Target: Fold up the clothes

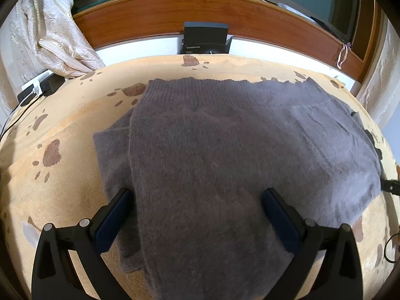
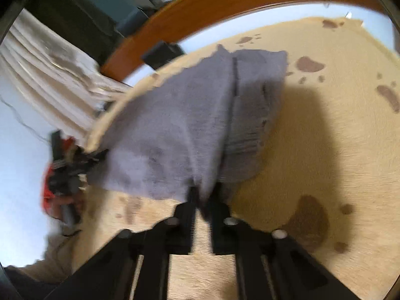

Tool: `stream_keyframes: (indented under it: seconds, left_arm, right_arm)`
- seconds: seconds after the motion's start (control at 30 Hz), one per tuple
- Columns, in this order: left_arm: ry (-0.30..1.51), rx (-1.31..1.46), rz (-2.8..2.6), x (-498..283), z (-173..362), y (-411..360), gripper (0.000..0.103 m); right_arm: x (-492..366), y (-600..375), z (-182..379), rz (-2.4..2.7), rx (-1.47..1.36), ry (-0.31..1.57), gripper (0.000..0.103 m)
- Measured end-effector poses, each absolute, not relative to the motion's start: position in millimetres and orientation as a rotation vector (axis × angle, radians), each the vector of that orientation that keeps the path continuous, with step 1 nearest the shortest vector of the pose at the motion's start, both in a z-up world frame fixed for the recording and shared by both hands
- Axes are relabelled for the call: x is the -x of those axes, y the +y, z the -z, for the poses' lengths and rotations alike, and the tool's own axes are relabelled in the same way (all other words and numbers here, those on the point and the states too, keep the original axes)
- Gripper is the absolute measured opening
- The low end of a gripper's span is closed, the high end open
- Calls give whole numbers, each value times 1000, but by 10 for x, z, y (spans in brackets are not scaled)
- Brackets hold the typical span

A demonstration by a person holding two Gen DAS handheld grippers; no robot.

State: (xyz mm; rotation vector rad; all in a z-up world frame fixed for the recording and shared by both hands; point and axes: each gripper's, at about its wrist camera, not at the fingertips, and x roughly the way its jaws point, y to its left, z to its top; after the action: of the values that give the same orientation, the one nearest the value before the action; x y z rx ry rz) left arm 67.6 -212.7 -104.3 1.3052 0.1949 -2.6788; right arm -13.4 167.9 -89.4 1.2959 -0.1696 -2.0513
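A grey knitted sweater lies spread on a tan blanket printed with brown paw marks. My left gripper stands open, its two fingers wide apart on either side of the sweater's near part, pads apart from the cloth. In the blurred right wrist view the sweater is lifted into a ridge. My right gripper is shut on the sweater's near edge, a pinch of grey cloth between its fingertips. The other gripper and a hand in red show at the left.
A wooden bed frame curves along the far side, with a black box against it. Cream curtain hangs at the far left. A white and black charger with cables sits at the blanket's left edge.
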Motion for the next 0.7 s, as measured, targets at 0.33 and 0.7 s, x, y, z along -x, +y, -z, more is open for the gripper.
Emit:
stream_keyframes:
  seconds: [0.33,0.7]
  left_arm:
    - [164,-1380,2694,-674,1034,-2193,103]
    - [284,-1278,2730,-793,781,-2285,103]
  right_arm:
    - [8,1749,754,2217,-1373,138,4]
    - [-75,1488,334,2438,-1163,213,8]
